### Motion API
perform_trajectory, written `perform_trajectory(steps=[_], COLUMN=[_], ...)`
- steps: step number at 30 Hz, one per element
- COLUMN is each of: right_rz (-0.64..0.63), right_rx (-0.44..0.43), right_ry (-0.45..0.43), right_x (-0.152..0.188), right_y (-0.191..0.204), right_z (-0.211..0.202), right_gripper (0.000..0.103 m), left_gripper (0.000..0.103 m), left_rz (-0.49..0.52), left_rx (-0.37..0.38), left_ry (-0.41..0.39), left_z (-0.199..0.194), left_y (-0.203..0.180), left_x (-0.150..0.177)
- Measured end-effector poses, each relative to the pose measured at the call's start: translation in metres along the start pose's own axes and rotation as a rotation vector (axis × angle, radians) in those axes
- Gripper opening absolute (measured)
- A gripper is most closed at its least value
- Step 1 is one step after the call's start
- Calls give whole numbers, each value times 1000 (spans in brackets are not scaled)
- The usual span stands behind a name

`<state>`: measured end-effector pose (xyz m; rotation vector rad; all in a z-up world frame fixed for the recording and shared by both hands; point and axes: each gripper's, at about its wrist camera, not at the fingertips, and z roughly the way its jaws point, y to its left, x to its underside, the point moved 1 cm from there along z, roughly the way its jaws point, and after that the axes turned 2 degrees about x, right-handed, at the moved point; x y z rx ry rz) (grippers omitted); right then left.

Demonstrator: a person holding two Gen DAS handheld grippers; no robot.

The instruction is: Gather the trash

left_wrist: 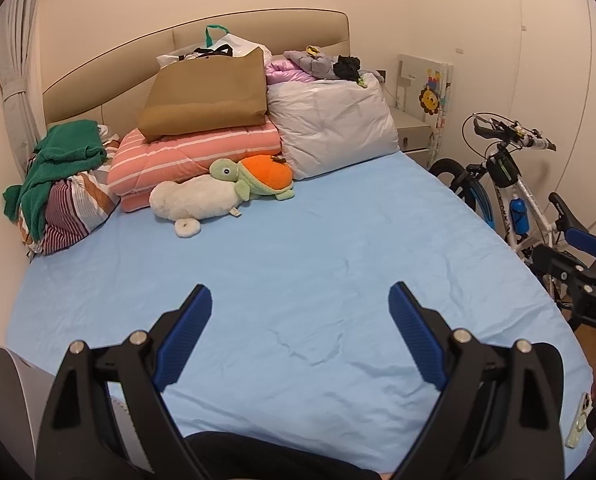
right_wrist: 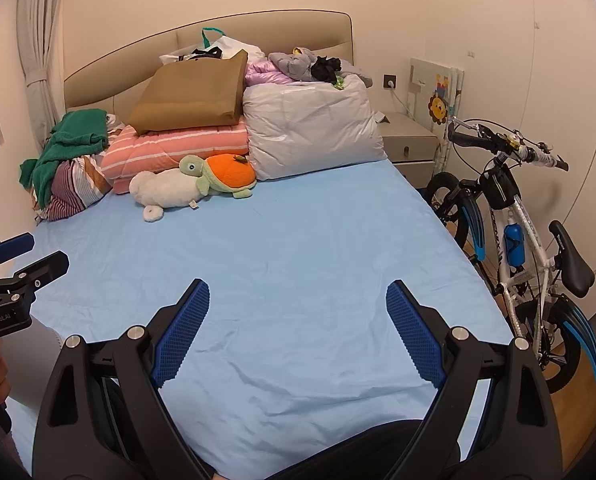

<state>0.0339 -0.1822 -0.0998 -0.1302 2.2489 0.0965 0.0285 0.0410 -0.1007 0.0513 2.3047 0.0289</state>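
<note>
Blue bed sheet [left_wrist: 298,240] spreads below my left gripper [left_wrist: 300,304] and right gripper [right_wrist: 298,300], both spread apart, holding nothing.

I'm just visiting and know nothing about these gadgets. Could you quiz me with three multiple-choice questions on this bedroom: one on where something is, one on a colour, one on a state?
1. Where is the bicycle?
A. on the bed
B. beside the bed, by the wall
C. under the curtain

2. What colour is the turtle toy's shell?
A. orange
B. purple
C. black

3. How does the right gripper stand?
A. shut on a bag
B. shut, empty
C. open, empty

Answers: 1 B, it stands on the floor next to the bed sheet. 2 A, the shell is orange. 3 C, its fingers are apart with only sheet between.
</note>
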Motion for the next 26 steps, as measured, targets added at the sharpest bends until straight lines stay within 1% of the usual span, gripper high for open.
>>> perform_trajectory(steps=[16,21,26], right_rz=[2,2,1], right_rx=[-1,-3,-3], right_ry=[0,1,2], right_x=[0,0,0], right_y=[0,2,4], right_z=[1,0,-1], right_gripper=[87,87,87], left_gripper=[90,90,90], left_rz=[0,-13,-19], left_rx=[-6,-34,-25], left_ry=[-4,15,24], left_z=[0,2,3], left_y=[2,7,8], left_x=[0,-1,-2])
